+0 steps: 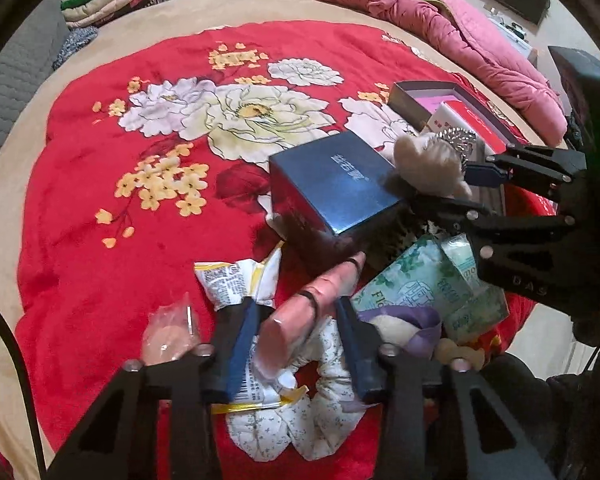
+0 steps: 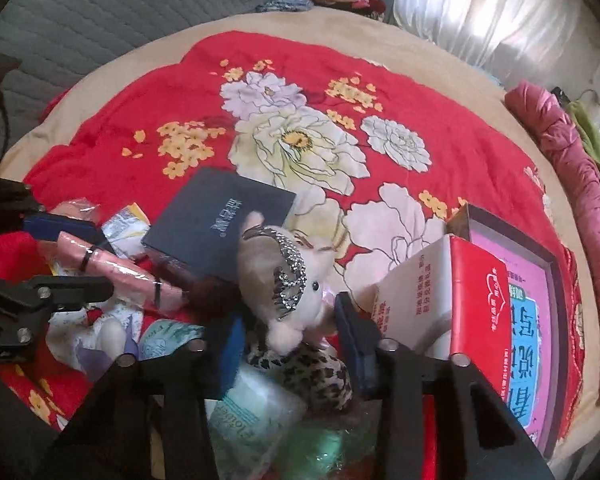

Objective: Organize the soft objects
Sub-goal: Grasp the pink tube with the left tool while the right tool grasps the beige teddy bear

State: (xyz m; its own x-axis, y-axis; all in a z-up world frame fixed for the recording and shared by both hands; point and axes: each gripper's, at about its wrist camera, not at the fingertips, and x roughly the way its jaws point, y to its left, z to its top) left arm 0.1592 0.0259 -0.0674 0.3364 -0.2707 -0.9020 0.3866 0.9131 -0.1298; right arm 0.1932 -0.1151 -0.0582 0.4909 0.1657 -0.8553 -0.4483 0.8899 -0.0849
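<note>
1. 2 tools show in the left wrist view. The left tool has its fingers partly apart around 1 pink wrapped roll with 2 black bands, blue pads at its sides; whether they press it I cannot tell. Beneath lie 1 floral scrunchie, 2 yellow-white snack packets and 1 clear pink pouch on the red floral blanket. 1 dark blue box stands just beyond. The right tool grips 1 white plush toy above the box.
2. In the right wrist view, the right tool has its 2 fingers half open with the plush toy between them, over 1 leopard-print piece and 2 tissue packs. 1 red-and-white carton leans in 1 open box at right.
</note>
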